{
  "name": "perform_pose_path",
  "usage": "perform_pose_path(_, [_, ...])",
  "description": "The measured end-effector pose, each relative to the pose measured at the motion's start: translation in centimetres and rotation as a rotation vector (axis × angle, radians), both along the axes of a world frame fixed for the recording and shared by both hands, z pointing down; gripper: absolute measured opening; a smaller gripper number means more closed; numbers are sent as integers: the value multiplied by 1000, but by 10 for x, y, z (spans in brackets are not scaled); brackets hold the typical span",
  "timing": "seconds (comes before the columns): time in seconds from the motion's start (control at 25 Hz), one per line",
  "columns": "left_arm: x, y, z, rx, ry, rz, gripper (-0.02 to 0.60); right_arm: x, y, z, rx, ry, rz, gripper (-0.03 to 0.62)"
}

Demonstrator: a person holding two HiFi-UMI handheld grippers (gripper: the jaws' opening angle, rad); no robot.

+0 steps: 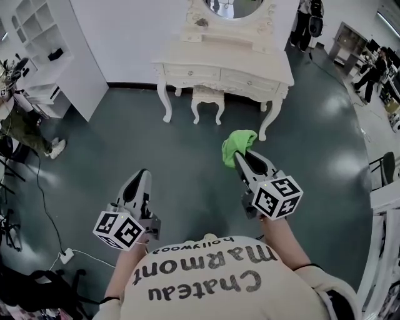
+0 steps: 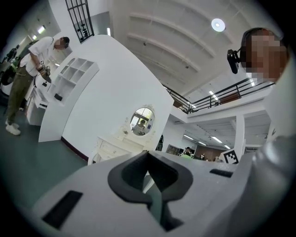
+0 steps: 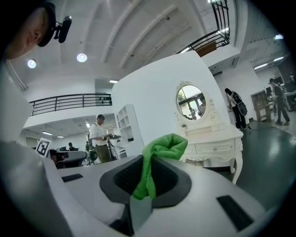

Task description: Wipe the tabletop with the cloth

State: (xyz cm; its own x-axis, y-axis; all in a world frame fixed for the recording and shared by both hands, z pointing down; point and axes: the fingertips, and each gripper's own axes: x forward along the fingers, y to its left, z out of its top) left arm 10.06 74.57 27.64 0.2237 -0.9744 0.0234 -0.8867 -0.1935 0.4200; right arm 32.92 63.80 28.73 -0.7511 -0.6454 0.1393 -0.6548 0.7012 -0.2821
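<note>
- The right gripper (image 1: 245, 160) has its jaws pressed onto the green cloth (image 1: 238, 145). A bunched fold pokes out past the tips toward 12 o'clock.
- In the right gripper view, a strip of the cloth (image 3: 159, 159) hangs down between the dark pads. The rest is crumpled in a lump above the right gripper (image 3: 147, 172), tipped toward 1 o'clock.
- The cloth is held up in the air over the dark green floor (image 1: 187, 162), well apart from the tabletop (image 1: 250, 59).
- The left gripper (image 1: 141, 181) sits at about 9 o'clock from the right one, a little lower in the head view. In its own view the left gripper (image 2: 150, 185) has its jaws closed together with nothing between them.
- The white dressing table (image 1: 181, 78) stands at 12 o'clock from the person, against the white wall. An oval mirror (image 1: 232, 6) rises at the back of it.
- A small white stool (image 1: 207, 100) stands at the front of the table, between its legs, on the side nearest the grippers.
- A white shelving unit (image 1: 44, 56) stands at 10 o'clock.
- Someone else (image 1: 25, 131) is at 9 o'clock, by the edge of the room. More people (image 1: 306, 22) stand past the table at 1 o'clock.
- A cable runs across the floor to a power strip (image 1: 65, 255) at 8 o'clock.
</note>
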Motion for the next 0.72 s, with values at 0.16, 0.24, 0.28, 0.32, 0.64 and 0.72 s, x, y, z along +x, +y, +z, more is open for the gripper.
perform_pose_path(0.16, [10, -13, 16, -12, 15, -4, 9, 13, -13, 13, -32, -6, -5, 66])
perform_pose_path(0.24, [17, -17, 26, -23, 14, -2, 9, 23, -18, 20, -44, -6, -2, 66])
perform_pose_path(0.28, [20, -19, 30, -31, 12, 0, 8, 27, -22, 22, -47, -5, 4, 67])
perform_pose_path(0.32, [21, -21, 34, -41, 14, 1, 8, 31, -25, 24, -50, -6, 11, 67])
perform_pose_path(0.64, [3, -52, 43, -48, 26, -25, 9, 19, -53, 39, -76, -8, 7, 67])
perform_pose_path(0.72, [2, -67, 44, -43, 29, -6, 9, 16, -64, 39, -74, -11, 15, 67])
